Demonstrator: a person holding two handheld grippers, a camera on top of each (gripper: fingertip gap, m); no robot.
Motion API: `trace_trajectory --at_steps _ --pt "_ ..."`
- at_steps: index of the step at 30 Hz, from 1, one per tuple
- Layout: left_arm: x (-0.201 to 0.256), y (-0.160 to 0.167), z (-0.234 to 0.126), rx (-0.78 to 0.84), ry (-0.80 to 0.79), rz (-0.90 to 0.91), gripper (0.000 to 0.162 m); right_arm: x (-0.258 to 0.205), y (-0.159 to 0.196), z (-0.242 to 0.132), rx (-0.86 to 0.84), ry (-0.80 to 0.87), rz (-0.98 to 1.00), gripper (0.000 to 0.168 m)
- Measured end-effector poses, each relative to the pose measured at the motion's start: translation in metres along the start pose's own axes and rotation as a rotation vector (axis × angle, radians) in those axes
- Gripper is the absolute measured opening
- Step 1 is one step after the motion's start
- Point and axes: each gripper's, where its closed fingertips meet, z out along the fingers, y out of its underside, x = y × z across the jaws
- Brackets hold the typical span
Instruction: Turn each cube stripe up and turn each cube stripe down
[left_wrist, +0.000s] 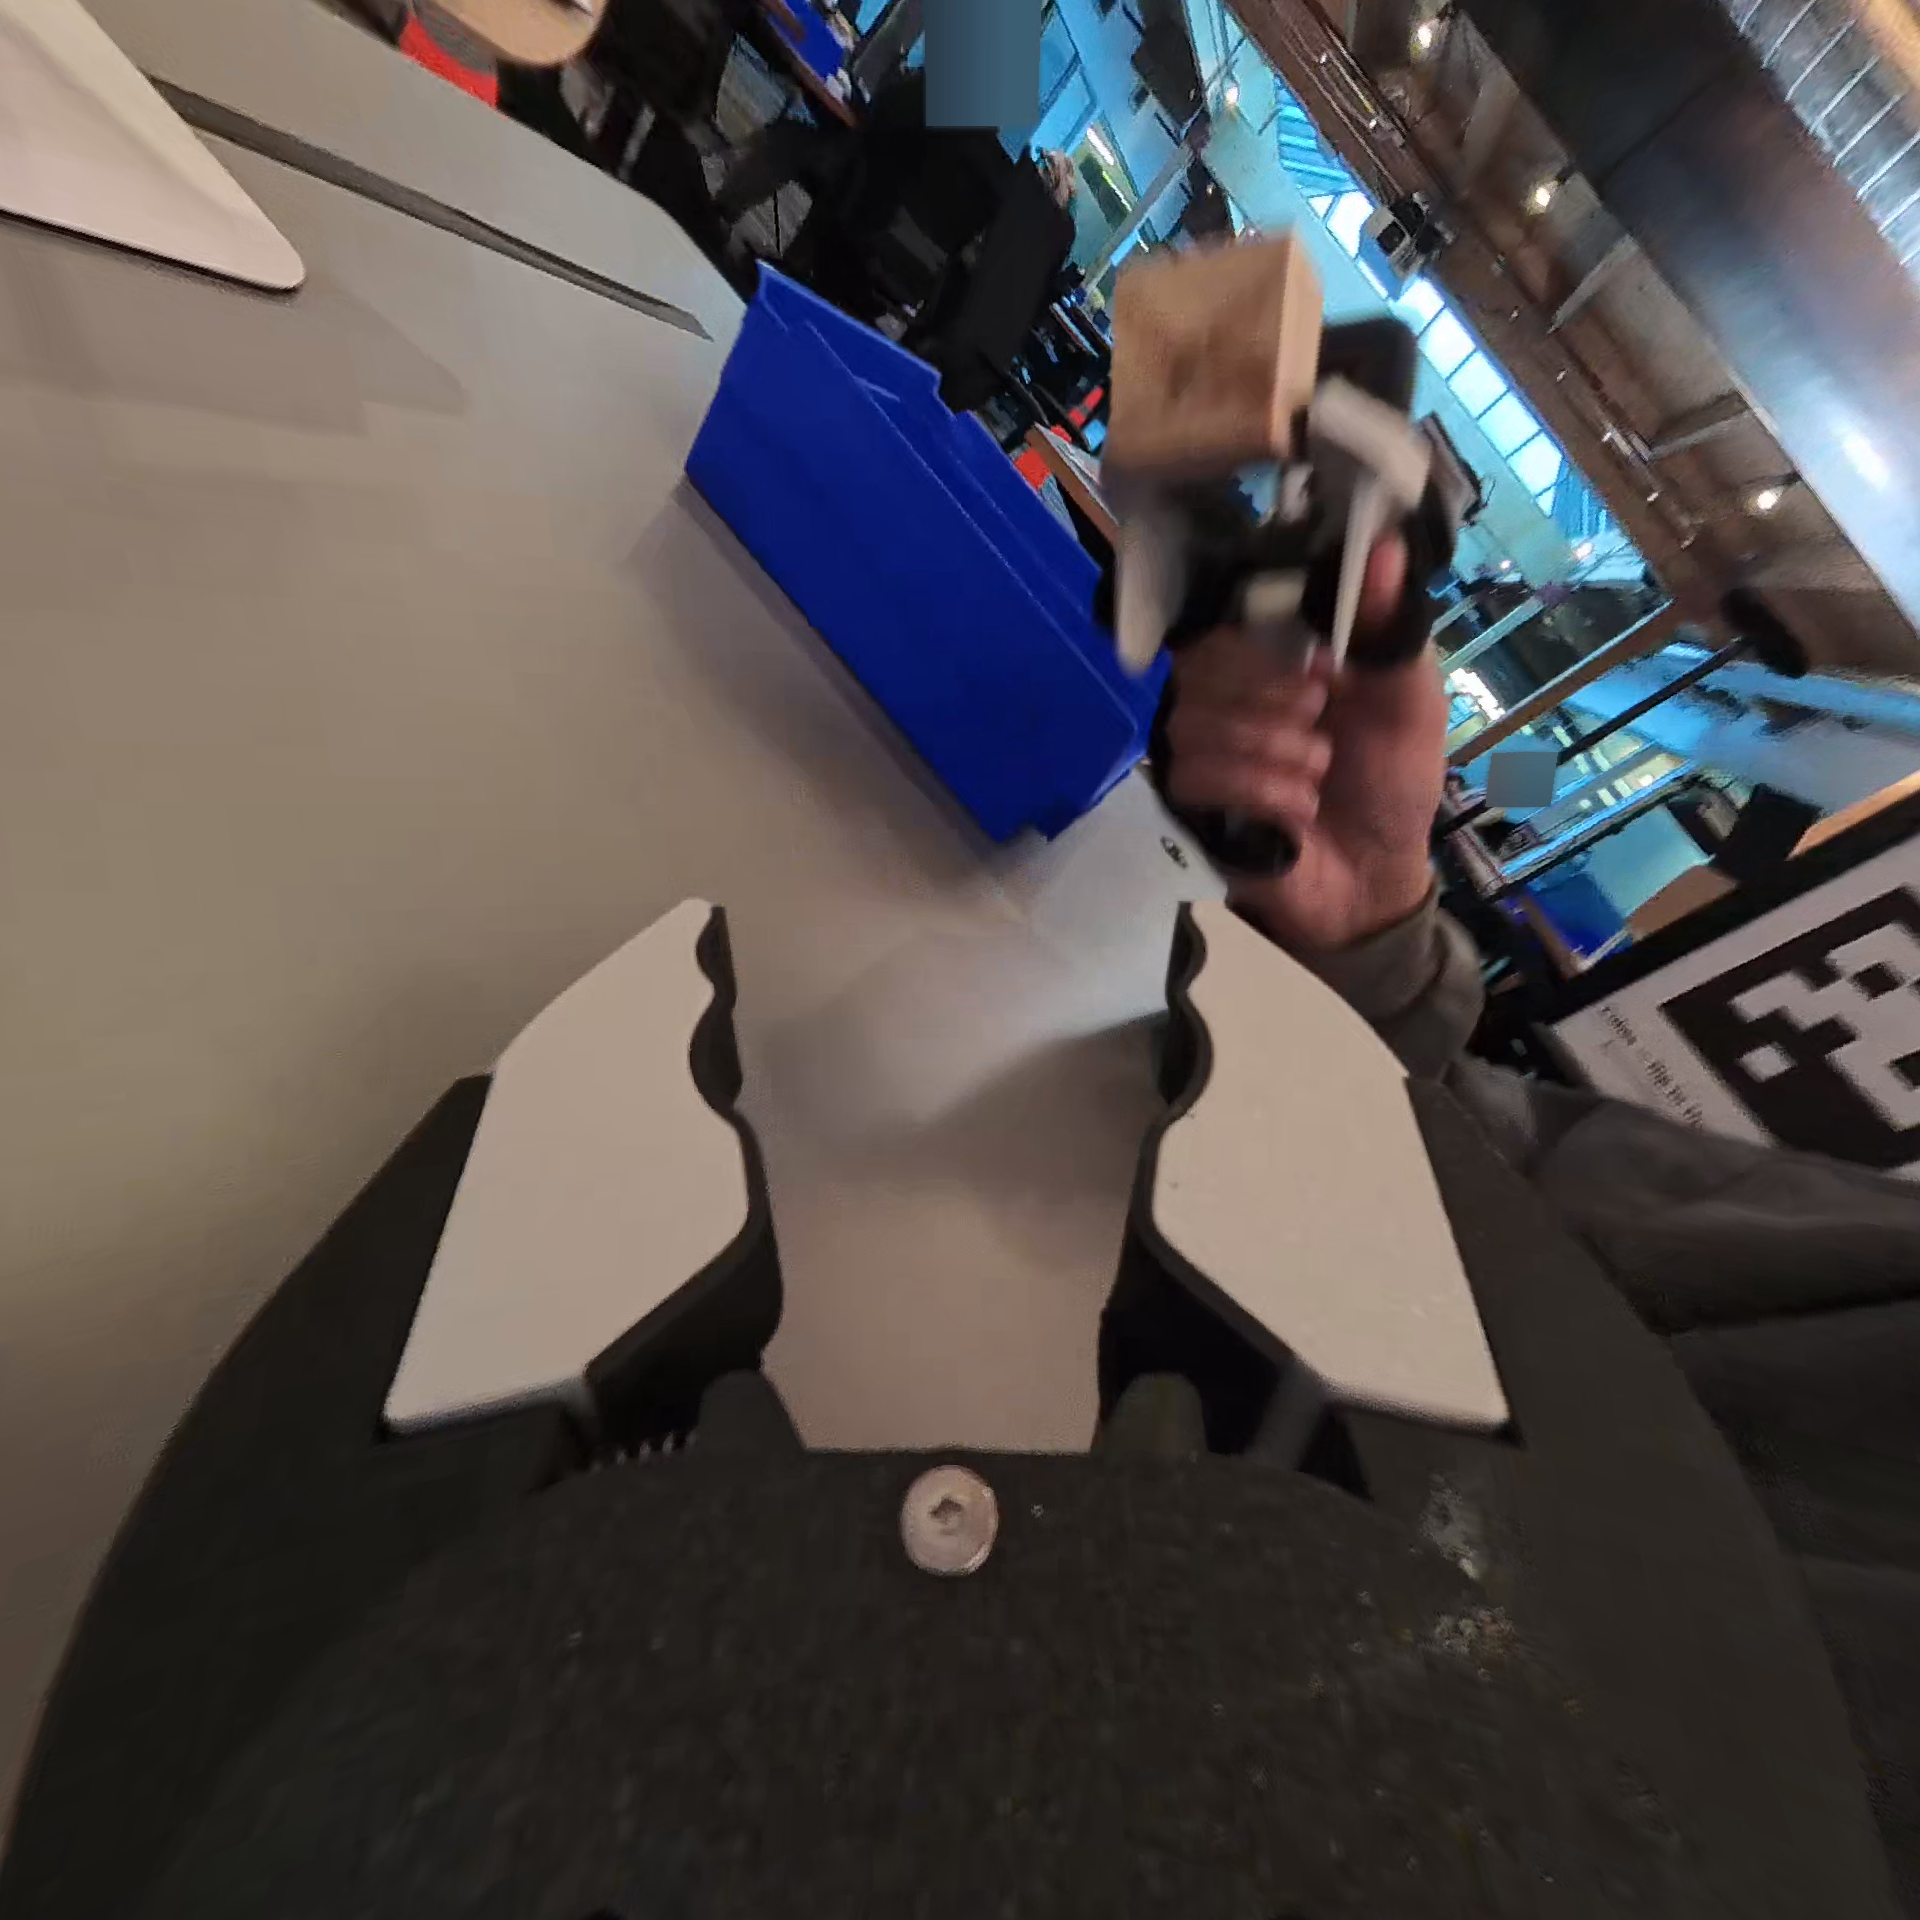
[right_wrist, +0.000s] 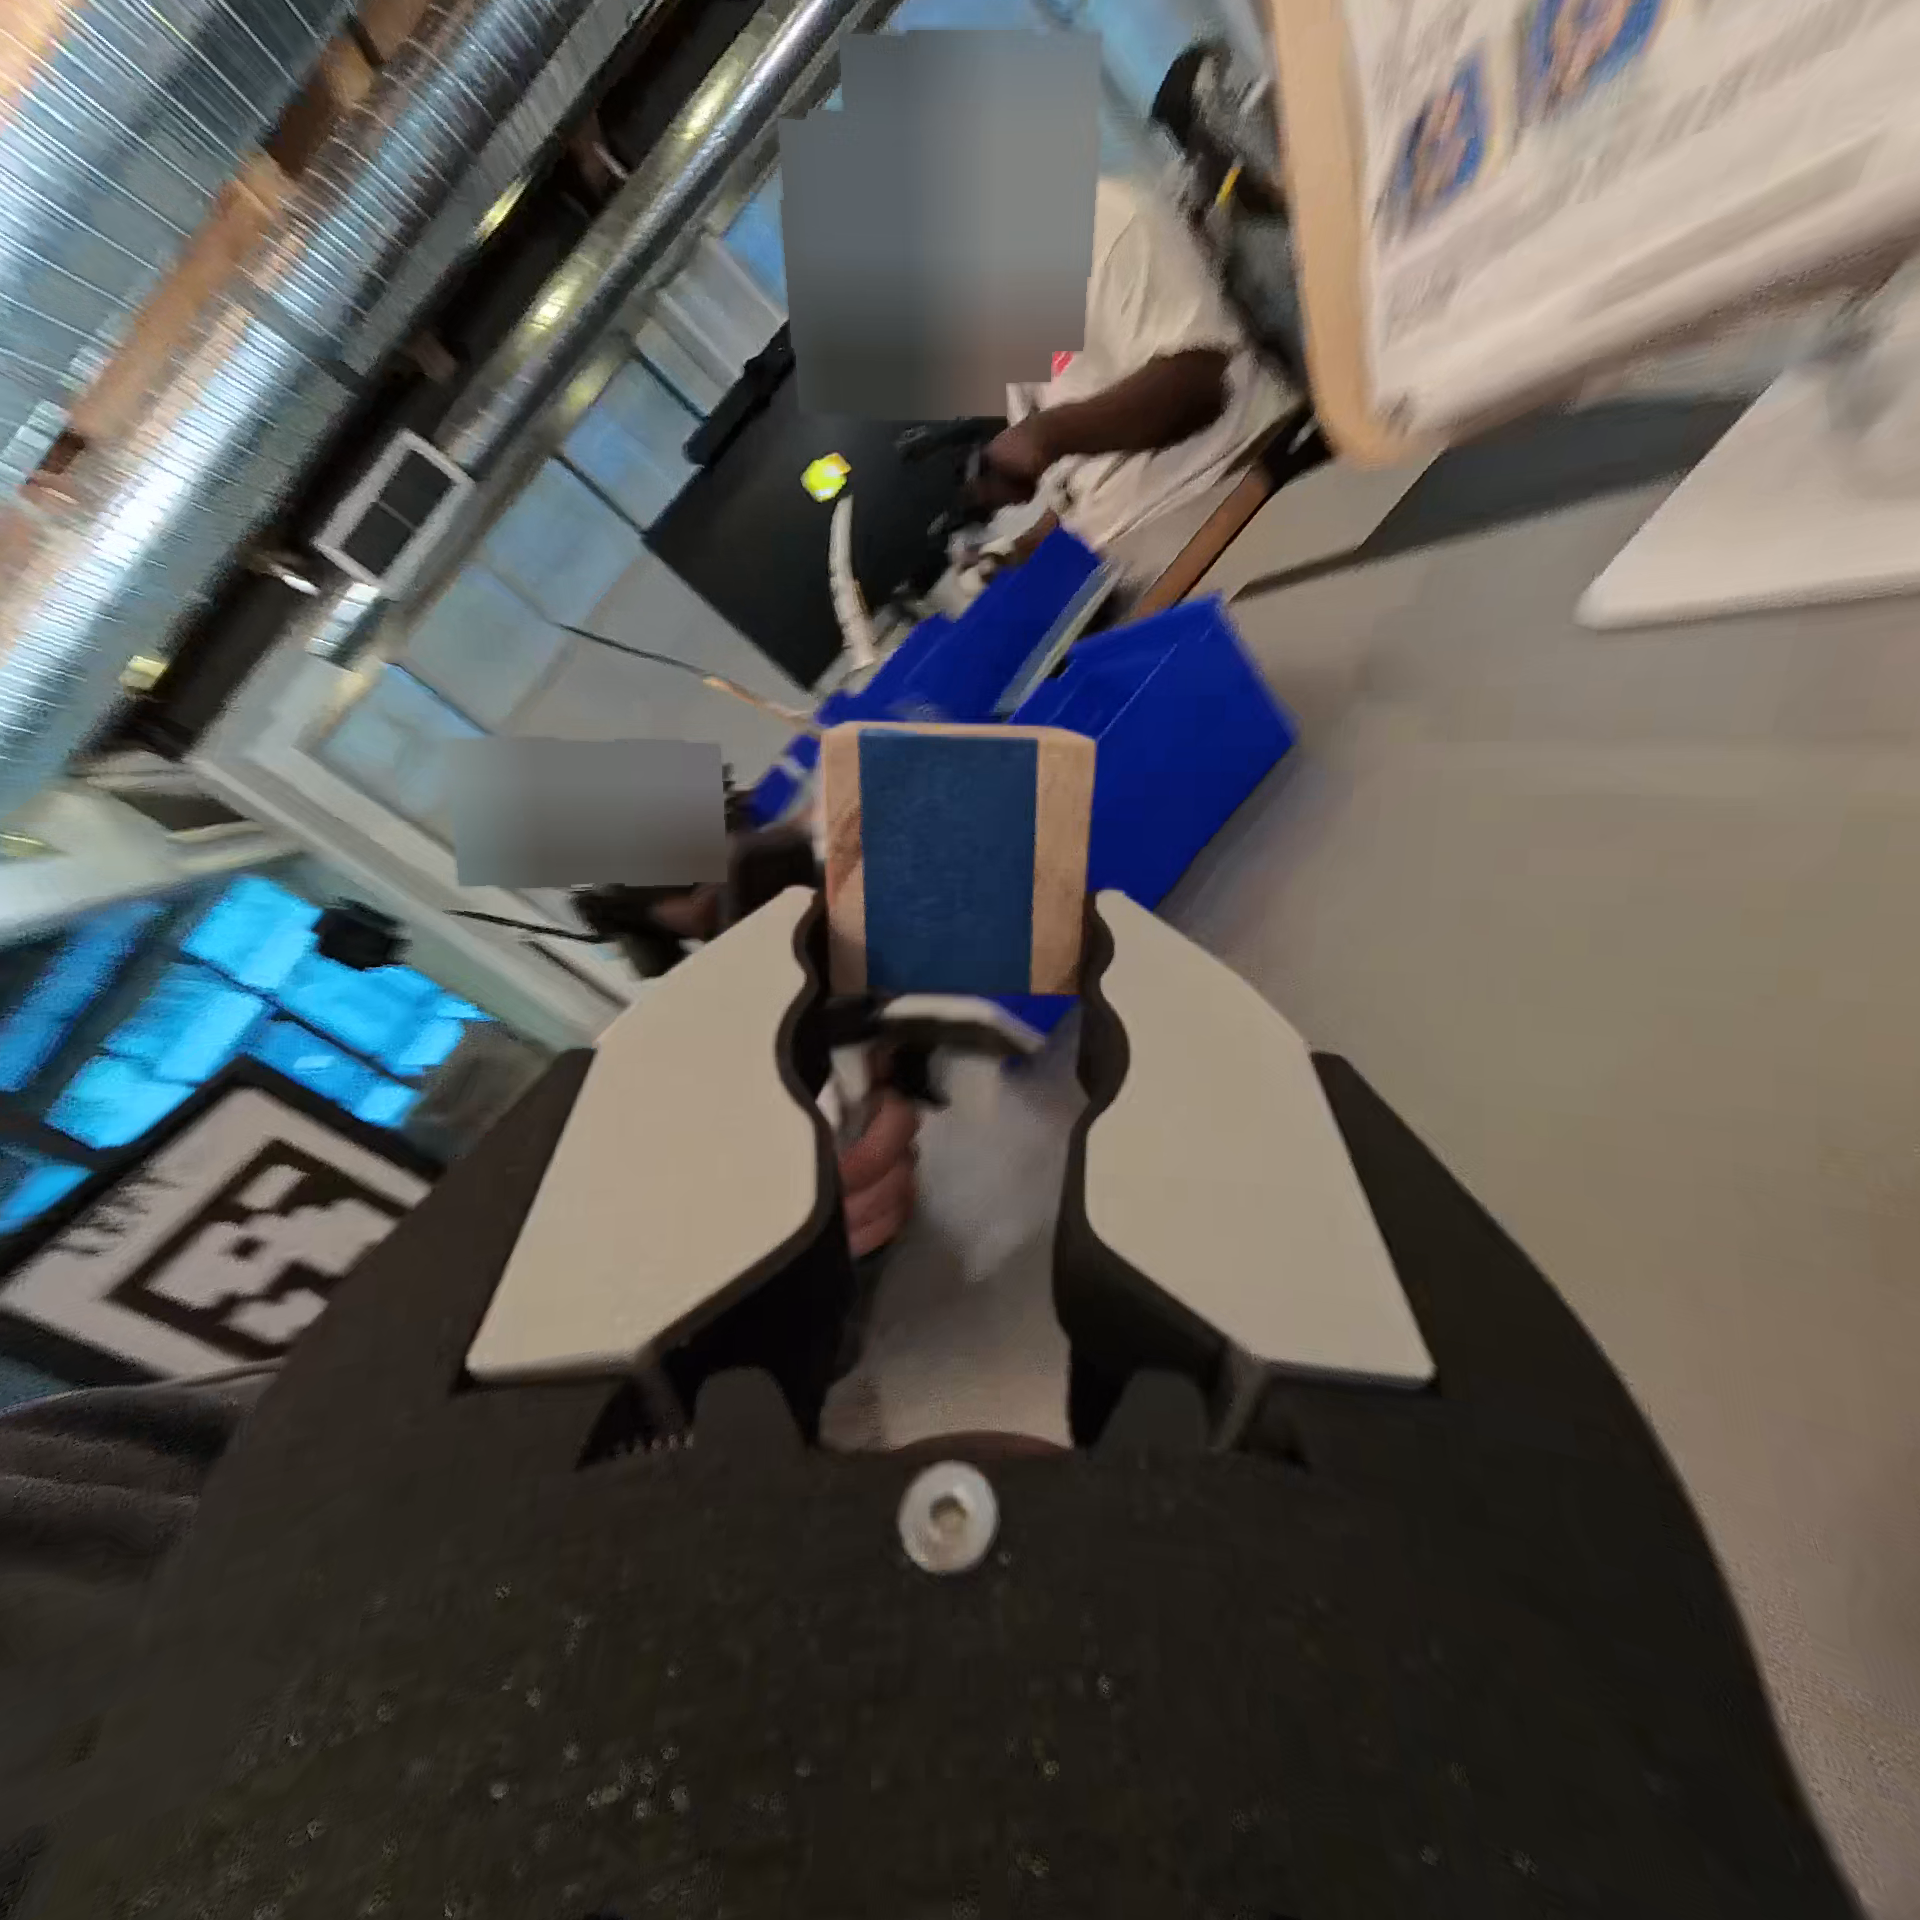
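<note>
A smooth grey tabletop (left_wrist: 312, 727) is seen across both views, crossed by a dark seam (left_wrist: 416, 208). Beyond it, bright blue-lit window panes (left_wrist: 1455, 343) are set in pale frames. Overhead, ribbed silver ventilation ducting (right_wrist: 135, 343) and a polished metal pipe (right_wrist: 665, 218) are hung beneath a dark ceiling, where small round lamps (left_wrist: 1543, 192) are lit.

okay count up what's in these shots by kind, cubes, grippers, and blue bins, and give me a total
Wooden cubes: 1, the striped cube clamped in the right gripper.
Grippers: 2, the right one plus the left gripper, open and empty.
Blue bins: at least 2 in the right wrist view, the nearest blue bin on the grey table.
Total: 5.
</note>
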Motion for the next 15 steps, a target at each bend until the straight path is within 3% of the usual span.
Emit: trace_trajectory --at_steps 3,7,10,15 --pt "0.015 0.034 0.008 -0.086 -0.039 0.161 0.070 0.006 -0.055 -0.058 0.070 0.286 -0.265 0.045" --pt "0.019 0.055 0.023 -0.204 -0.118 0.359 0.070 0.061 -0.113 -0.178 0.135 0.883 -0.463 0.045" --pt "0.020 0.062 0.025 -0.236 -0.133 0.409 0.066 0.118 -0.103 -0.239 -0.005 1.153 -0.368 0.045" --pt "0.021 0.055 0.022 -0.209 -0.135 0.401 0.062 0.202 -0.050 -0.274 -0.336 1.368 -0.167 0.046"
